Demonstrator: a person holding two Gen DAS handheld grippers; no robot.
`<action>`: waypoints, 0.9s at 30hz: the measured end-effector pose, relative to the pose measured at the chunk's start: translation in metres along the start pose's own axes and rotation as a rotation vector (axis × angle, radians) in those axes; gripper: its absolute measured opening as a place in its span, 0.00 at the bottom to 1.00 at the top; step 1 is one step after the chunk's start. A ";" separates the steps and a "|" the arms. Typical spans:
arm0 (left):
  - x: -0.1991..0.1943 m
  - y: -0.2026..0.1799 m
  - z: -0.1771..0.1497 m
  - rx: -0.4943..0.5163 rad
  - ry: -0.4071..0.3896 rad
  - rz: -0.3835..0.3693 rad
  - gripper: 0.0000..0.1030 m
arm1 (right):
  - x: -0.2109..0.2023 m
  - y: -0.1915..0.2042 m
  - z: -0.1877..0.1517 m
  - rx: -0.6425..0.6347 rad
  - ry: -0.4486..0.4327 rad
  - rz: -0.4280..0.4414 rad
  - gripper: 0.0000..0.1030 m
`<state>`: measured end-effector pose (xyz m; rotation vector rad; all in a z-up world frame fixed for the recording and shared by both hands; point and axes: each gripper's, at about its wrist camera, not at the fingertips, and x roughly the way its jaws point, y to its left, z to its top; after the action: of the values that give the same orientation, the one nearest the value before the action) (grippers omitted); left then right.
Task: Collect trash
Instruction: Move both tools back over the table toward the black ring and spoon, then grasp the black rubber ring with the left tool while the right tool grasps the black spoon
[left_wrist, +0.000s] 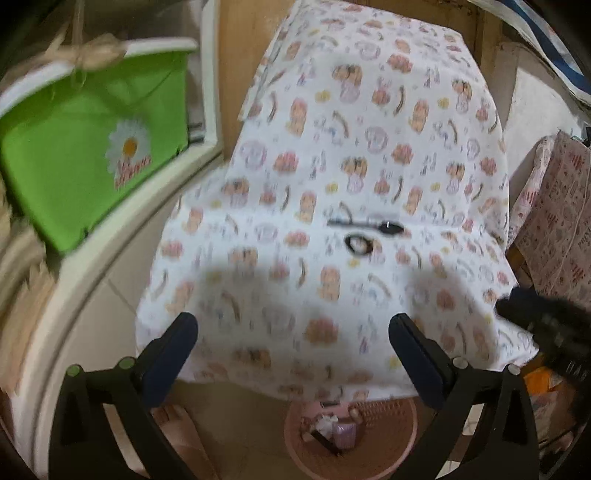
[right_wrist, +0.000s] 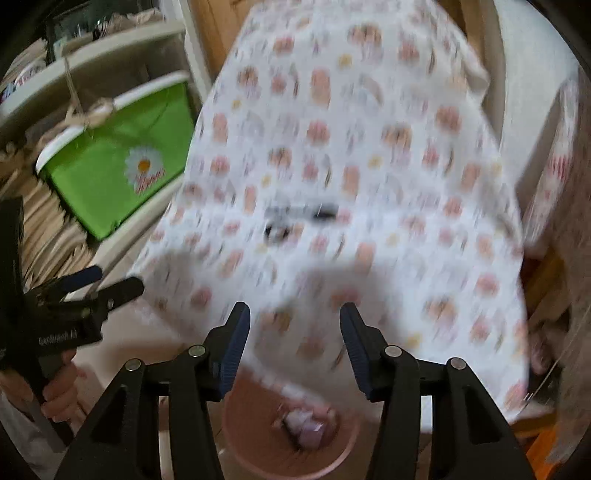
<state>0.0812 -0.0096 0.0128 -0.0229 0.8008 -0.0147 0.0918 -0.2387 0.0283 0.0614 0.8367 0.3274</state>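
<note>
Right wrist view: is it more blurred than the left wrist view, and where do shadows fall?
Right wrist view: heavier blur smears the black spoon. Left wrist view: milder blur, spoon and black ring readable. Both views: dark shadows on the patterned tablecloth near the tools; fisheye bends the shelf edges.

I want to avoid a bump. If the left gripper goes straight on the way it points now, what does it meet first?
Most likely the patterned cloth on the table, short of the black spoon and ring. The left gripper is open and empty. Depth is unclear.
</note>
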 end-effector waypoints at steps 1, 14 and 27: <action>-0.002 -0.002 0.009 0.009 -0.018 0.001 1.00 | -0.002 0.004 0.009 -0.001 -0.015 -0.006 0.56; 0.067 -0.001 0.055 0.003 0.030 -0.013 1.00 | 0.056 -0.044 0.070 0.075 -0.016 -0.006 0.63; 0.136 -0.054 0.056 0.186 0.079 -0.086 0.84 | 0.111 -0.073 0.084 0.248 0.124 0.104 0.46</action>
<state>0.2159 -0.0662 -0.0441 0.1192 0.8741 -0.1724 0.2423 -0.2678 -0.0082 0.3191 0.9964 0.3261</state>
